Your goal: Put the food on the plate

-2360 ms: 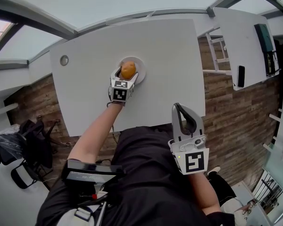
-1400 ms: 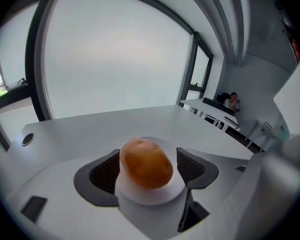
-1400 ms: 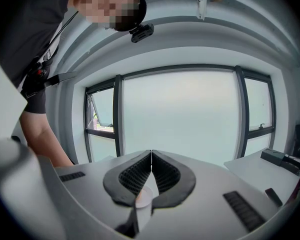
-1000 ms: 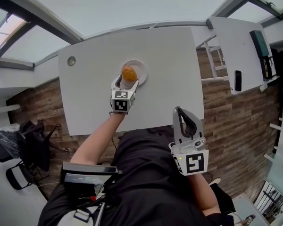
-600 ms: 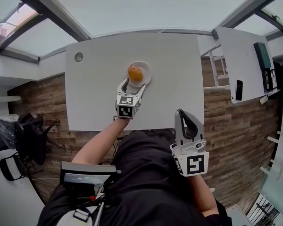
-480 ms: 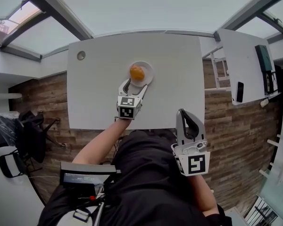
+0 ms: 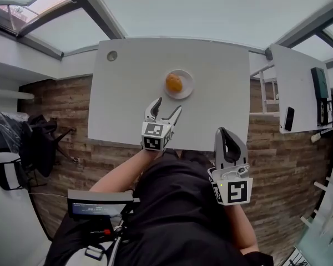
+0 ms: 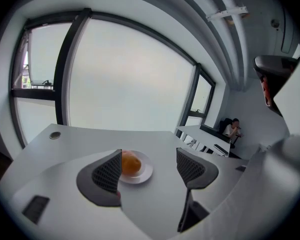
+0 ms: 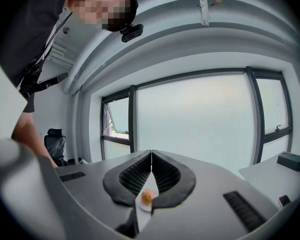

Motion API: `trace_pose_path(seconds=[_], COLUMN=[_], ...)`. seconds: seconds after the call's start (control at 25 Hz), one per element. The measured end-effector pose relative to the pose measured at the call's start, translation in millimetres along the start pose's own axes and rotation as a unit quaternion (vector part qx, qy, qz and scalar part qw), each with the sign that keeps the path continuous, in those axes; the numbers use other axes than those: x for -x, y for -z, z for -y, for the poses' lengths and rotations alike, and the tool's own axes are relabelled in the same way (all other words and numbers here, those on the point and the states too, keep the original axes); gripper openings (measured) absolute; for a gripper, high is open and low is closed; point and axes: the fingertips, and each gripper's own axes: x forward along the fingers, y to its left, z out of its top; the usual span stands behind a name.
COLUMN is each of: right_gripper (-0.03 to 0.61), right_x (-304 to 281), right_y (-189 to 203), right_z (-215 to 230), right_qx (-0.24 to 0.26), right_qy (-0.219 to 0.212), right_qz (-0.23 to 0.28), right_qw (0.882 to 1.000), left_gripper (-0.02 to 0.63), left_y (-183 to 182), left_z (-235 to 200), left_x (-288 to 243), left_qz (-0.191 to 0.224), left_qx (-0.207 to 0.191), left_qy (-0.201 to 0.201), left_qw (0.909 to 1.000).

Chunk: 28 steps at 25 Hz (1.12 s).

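Observation:
An orange-brown round piece of food [image 7: 173,82] lies on a small white plate [image 7: 185,89] in the middle of the white table [image 7: 127,87]. My left gripper [image 7: 164,110] is open and empty, a short way on the near side of the plate. In the left gripper view the food [image 8: 131,164] on the plate [image 8: 146,173] shows just beyond the left jaw. My right gripper [image 7: 226,135] is shut with nothing in it, held off the table's near edge over my lap. Through its jaws the food [image 9: 147,196] shows far off.
A round grommet [image 7: 112,55] sits in the table's far left corner. A second white desk [image 7: 297,82] at the right carries a dark phone [image 7: 289,118] and another device [image 7: 320,96]. Black chairs [image 7: 30,143] stand on the wooden floor at the left.
My left gripper opened, let go of the food on the plate and drew back toward me. The right gripper stayed where it was.

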Motion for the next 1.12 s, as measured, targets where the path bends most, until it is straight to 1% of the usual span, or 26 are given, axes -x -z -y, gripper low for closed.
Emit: trace_pose_path(seconds=[0.16,0.36,0.44,0.6,0.72,0.92,1.04,1.12], right_gripper=[0.008,0.008,0.008,0.008,0.008,0.008,0.008,0.008], right_x=[-2,-2,-1,2,4,1,1,-2], right_y=[0,-1,-1,-2,-2,1,-1,-1], right_z=[-9,-17,-17,-17,-18,-20,-19,-19], right_qx=[0.000,-0.001,-0.003,-0.007,-0.011,-0.015,-0.024,-0.030], right_qy=[-0.018,-0.035,-0.039,-0.044,-0.048,-0.061,-0.062,-0.067], right_qz=[0.002,0.006,0.007,0.012,0.014,0.013,0.015,0.015], right_qw=[1.000,0.999,0.999,0.999,0.999,0.998,0.998,0.997], left_gripper=[0.339,0.339,0.339,0.339,0.339,0.339,0.339,0.339], left_y=[6,-3,-6,-14,-25,-40,-47,-52], left_z=[7,20,25,32,37,48,53,54], left_x=[15,37,44,55,68,83,93,99], left_qz=[0.021,0.041,0.048,0.060,0.077,0.103,0.116,0.127], left_qx=[0.017,0.010,0.014,0.048,0.064,0.056,0.071,0.073], left_qy=[0.003,0.007,0.005,0.000,-0.006,-0.013,-0.012,-0.013], left_qw=[0.9996,0.9991,0.9987,0.9971,0.9950,0.9930,0.9906,0.9892])
